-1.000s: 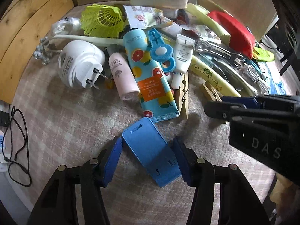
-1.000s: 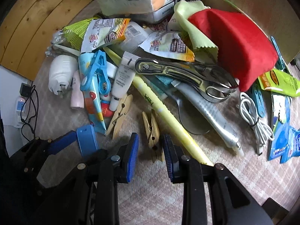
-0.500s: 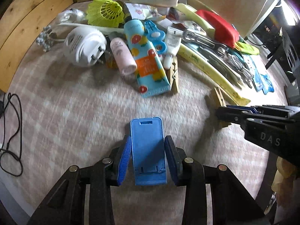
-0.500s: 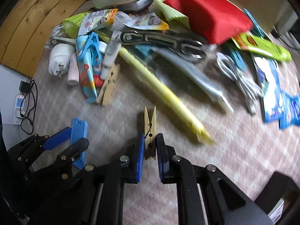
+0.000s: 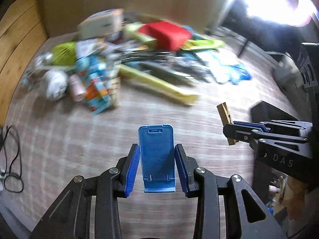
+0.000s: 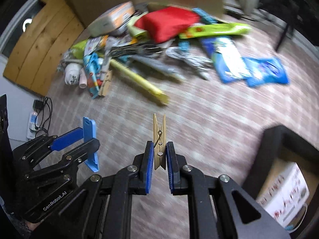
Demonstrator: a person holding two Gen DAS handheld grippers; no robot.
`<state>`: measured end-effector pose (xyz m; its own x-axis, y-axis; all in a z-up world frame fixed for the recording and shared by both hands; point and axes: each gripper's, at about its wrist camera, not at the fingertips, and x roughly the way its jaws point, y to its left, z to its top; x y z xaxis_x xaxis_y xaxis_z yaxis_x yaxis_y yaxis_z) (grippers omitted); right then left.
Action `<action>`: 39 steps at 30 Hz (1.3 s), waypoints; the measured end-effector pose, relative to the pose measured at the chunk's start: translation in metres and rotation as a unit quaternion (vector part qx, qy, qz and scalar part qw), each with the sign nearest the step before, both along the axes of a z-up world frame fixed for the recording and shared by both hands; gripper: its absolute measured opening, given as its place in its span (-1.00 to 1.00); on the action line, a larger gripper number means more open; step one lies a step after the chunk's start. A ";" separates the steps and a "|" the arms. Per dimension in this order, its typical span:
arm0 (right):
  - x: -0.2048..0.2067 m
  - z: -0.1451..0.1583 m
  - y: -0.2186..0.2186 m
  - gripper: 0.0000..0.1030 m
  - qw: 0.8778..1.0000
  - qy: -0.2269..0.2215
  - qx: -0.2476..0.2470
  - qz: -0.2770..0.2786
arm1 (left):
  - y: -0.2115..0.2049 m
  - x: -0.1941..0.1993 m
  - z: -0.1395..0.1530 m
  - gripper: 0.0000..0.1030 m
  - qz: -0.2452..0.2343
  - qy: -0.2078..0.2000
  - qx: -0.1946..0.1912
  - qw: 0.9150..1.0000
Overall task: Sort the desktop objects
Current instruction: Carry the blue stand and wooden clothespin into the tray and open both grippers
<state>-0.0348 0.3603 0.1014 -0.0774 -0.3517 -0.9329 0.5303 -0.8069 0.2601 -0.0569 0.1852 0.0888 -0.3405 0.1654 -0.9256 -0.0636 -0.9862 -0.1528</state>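
My left gripper (image 5: 157,157) is shut on a flat blue plastic phone stand (image 5: 156,155), held clear above the checked tablecloth. In the right wrist view the same stand (image 6: 90,139) shows at the lower left, pinched in the left gripper (image 6: 83,137). My right gripper (image 6: 160,154) is shut on a wooden clothespin (image 6: 159,139), which points up and away from the jaws. From the left wrist view that clothespin (image 5: 226,119) sticks out of the right gripper (image 5: 231,131) at the right edge. The heap of desktop objects (image 6: 151,49) lies far off, blurred.
The heap holds a red pouch (image 6: 167,23), a long yellow tube (image 6: 137,79), blue packets (image 6: 249,65) and a white plug adapter (image 5: 55,83). A dark box (image 6: 283,159) with a white carton stands at the lower right. Black cables (image 5: 12,159) hang off the left table edge.
Both grippers closed on their objects, the left on the blue stand and the right on the clothespin, then lifted them and drew back from the heap. The scene is now blurred by motion.
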 end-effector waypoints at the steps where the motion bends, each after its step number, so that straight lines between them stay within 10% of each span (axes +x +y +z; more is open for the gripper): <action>1: -0.004 0.003 0.022 -0.75 1.000 0.002 -0.003 -0.010 | 0.012 0.000 0.003 -0.34 -0.014 0.003 0.003 1.000; 19: 0.018 0.015 0.255 -0.75 0.971 0.027 0.006 -0.239 | 0.208 0.052 0.039 -0.33 -0.220 0.021 0.041 0.974; 33: 0.048 0.014 0.308 -0.74 0.959 0.033 0.011 -0.282 | 0.265 0.088 0.038 -0.33 -0.284 0.012 0.038 0.958; 39: 0.051 0.017 0.300 -0.40 0.961 0.039 0.009 -0.274 | 0.255 0.085 0.036 0.26 -0.254 0.014 0.033 0.966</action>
<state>0.0167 0.6605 0.1184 -0.3168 -0.2228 -0.9219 0.0425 -0.9744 0.2209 0.0279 0.4406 0.1247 -0.2247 0.3772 -0.8985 -0.5423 -0.8145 -0.2063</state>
